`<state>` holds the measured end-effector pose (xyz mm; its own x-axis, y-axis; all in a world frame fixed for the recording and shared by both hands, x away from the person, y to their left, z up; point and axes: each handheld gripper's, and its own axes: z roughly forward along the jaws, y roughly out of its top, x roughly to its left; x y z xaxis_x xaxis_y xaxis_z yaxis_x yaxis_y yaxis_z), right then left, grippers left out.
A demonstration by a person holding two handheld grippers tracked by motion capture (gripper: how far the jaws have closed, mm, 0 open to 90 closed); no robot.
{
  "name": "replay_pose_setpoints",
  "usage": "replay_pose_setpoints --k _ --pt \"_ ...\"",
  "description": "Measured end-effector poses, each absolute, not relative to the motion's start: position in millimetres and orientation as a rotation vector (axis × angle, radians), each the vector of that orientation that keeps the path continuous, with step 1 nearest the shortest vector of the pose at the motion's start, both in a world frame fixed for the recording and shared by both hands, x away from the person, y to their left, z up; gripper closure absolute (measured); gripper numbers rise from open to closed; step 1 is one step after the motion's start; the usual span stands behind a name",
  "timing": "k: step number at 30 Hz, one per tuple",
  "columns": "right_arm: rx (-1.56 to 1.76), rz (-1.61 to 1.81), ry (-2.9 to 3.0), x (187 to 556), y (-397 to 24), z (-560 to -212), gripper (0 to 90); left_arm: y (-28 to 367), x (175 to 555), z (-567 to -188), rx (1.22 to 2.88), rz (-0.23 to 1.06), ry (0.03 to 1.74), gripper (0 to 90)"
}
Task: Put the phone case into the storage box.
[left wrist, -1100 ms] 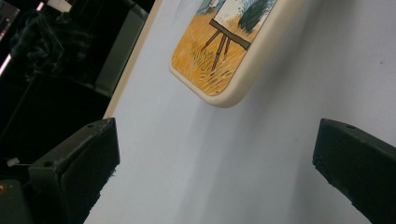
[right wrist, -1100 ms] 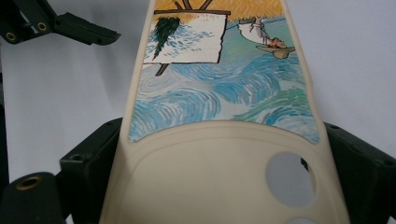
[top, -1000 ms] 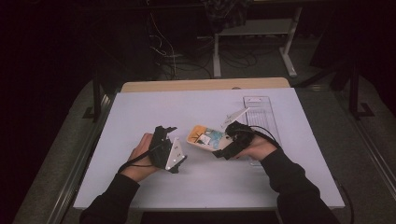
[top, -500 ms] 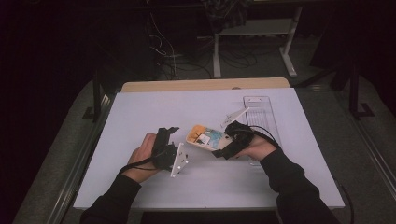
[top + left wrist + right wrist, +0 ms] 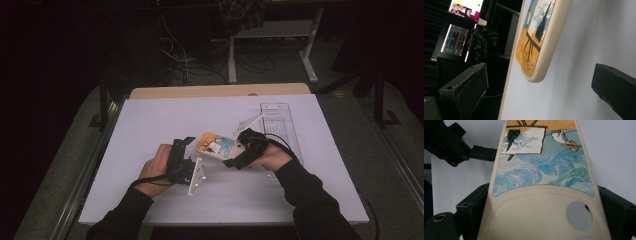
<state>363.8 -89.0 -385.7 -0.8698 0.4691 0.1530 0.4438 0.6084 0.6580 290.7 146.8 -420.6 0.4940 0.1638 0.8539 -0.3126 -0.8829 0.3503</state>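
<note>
phone case (image 5: 216, 146): lies on the white table (image 5: 150, 120), cream rim, painted back facing up, between your two hands.
right gripper (image 5: 544, 220): your jaws clamp the case's camera-hole end, one on each side edge.
left gripper (image 5: 539, 95): your jaws stand spread wide apart, the case's orange end just ahead, not touched.
clear tray (image 5: 280, 120): beside your right hand.

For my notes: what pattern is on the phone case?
Cream phone case, painted blue swirls; right gripper view.
</note>
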Motion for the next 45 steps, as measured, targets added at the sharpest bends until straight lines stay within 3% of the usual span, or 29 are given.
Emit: replay_pose_setpoints --k 18,45 --pt "0.765 1.132 2.807 361 -69 -387 8.8 139 285 -428 2.234 1.492 -0.224 7.6" --pt "0.756 1.158 2.809 360 -63 -387 8.8 133 279 -431 2.163 1.63 -0.345 43.6"
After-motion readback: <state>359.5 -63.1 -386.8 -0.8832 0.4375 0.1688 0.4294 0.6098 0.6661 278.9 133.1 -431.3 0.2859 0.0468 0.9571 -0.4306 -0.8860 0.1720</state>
